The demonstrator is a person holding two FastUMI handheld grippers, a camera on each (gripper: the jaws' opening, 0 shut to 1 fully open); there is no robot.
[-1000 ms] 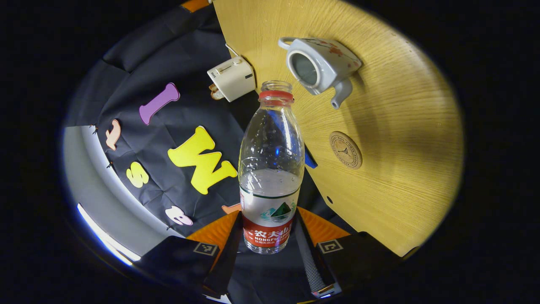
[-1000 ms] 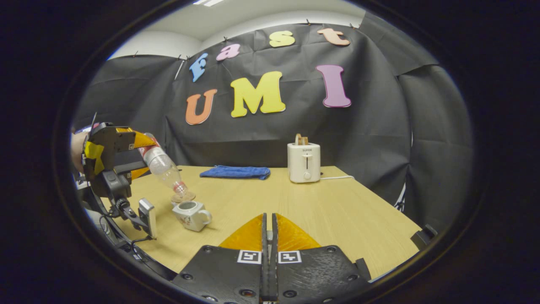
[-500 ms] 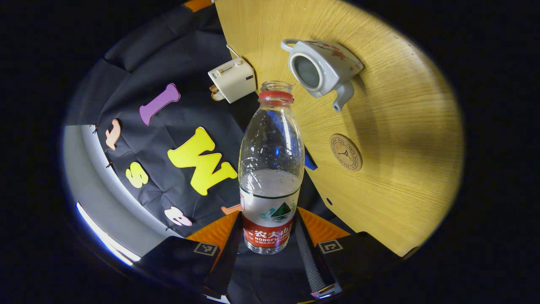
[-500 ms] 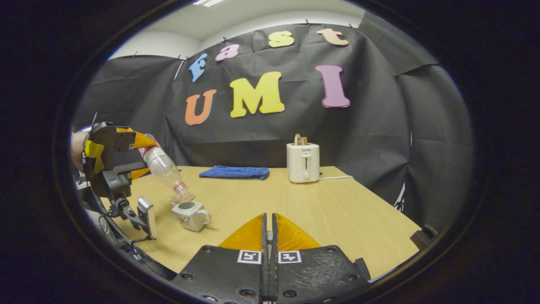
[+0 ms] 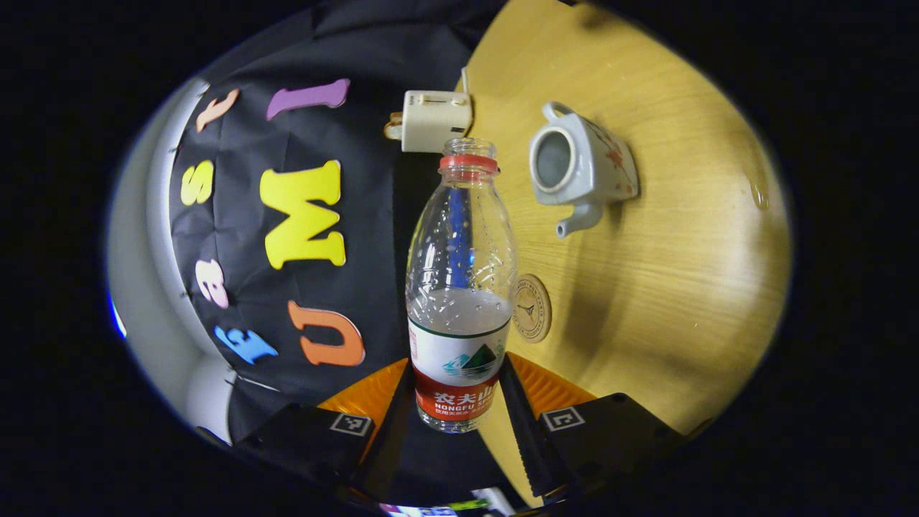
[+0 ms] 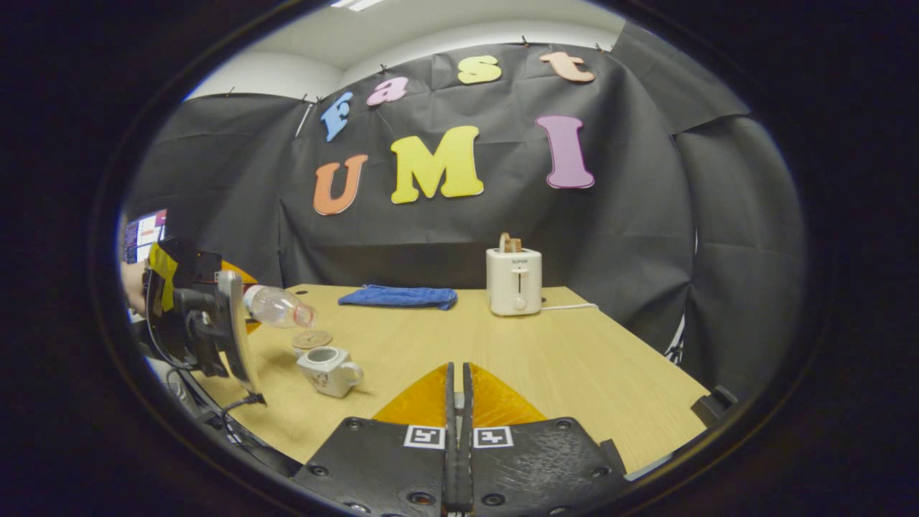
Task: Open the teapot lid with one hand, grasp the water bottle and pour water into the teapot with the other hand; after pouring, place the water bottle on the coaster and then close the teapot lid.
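Left claw point(image 5: 459, 402) clamping the uncapped water bottle point(image 5: 459, 287) at frame centre, lidless teapot point(image 5: 580, 165) upper right on worktop point(image 5: 682, 273), coaster point(image 5: 533, 307) beside bottle, toaster point(image 5: 436, 120) behind, blue cloth point(image 6: 398, 296) mid-frame, right claw point(image 6: 456, 402) closed empty.

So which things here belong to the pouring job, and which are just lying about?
Part of the job:
- water bottle, uncapped, held in the left gripper
- teapot, lid off
- coaster
- right gripper, shut

Lying about:
- toaster
- blue cloth
- table they all stand on
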